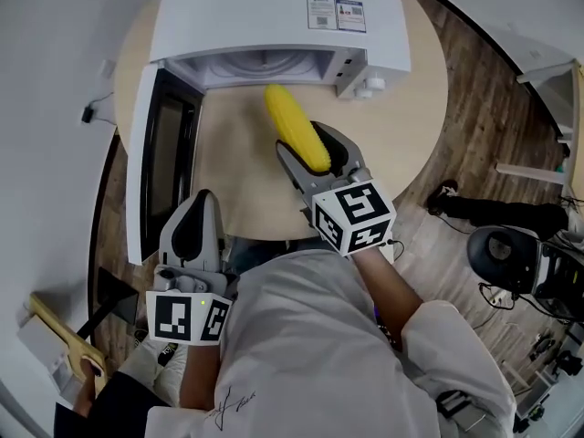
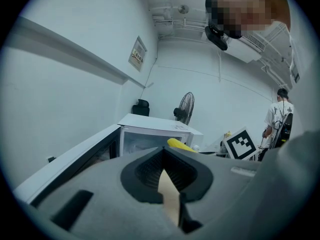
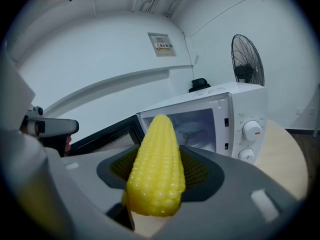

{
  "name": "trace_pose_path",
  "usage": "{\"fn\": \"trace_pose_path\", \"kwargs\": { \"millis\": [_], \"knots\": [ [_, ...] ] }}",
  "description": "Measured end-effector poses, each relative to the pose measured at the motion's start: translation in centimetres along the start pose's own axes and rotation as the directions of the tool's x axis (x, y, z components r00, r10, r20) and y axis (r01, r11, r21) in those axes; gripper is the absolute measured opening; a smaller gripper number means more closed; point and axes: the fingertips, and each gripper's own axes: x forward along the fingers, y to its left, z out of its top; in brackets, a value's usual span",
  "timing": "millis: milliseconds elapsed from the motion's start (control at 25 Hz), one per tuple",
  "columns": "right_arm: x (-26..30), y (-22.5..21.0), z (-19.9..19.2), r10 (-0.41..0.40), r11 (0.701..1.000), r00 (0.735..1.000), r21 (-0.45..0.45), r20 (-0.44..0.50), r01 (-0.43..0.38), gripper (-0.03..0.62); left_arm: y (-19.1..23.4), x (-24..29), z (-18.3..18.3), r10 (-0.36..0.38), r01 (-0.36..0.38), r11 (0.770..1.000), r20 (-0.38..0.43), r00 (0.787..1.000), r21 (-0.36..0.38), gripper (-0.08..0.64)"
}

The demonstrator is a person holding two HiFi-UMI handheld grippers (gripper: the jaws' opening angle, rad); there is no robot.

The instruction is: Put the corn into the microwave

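**Corn in the right gripper, just outside the open microwave**

The right gripper (image 1: 312,153) has its jaws spread wide around the corn (image 1: 295,126), one dark ribbed pad pressing on each side of the cob. The cob lies lengthwise along the jaws, with its thick end back towards the hand and its narrow tip sticking out past the fingertips. The left gripper (image 1: 195,219) is held lower and nearer the person's body. Its jaws are drawn together with the tips meeting, and there is nothing between them — only a thin strip of tabletop shows through.

The corn is held above the round wooden table (image 1: 239,185), directly in front of the microwave (image 1: 274,12). Its tip points at the opening and is near it, but the cob is not inside. The microwave door (image 1: 157,158) stands swung fully open on the person's left, close to the left gripper. In the right gripper view the lit inside of the oven shows behind the cob, and two white dials (image 3: 251,130) sit on the panel to the right of it.

Further out, a standing fan (image 3: 247,59) is by the white wall — and the floor around the table is dark wood planks.
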Motion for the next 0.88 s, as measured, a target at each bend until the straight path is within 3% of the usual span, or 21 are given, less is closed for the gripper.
{"fn": "trace_pose_path", "kwargs": {
  "millis": [440,880],
  "knots": [
    [3.3,-1.3,-0.5,-0.039,0.999,0.999,0.008,-0.005,0.039,0.261,0.4,0.5,0.2,-0.026,0.026,0.999,-0.012,1.000,0.021,-0.009],
    [7.2,-2.7,-0.7,-0.072,0.997,0.997,0.006,-0.011,0.072,0.261,1.5,0.1,0.2,0.016,-0.016,1.000,-0.009,1.000,0.007,-0.009]
  ]
}}
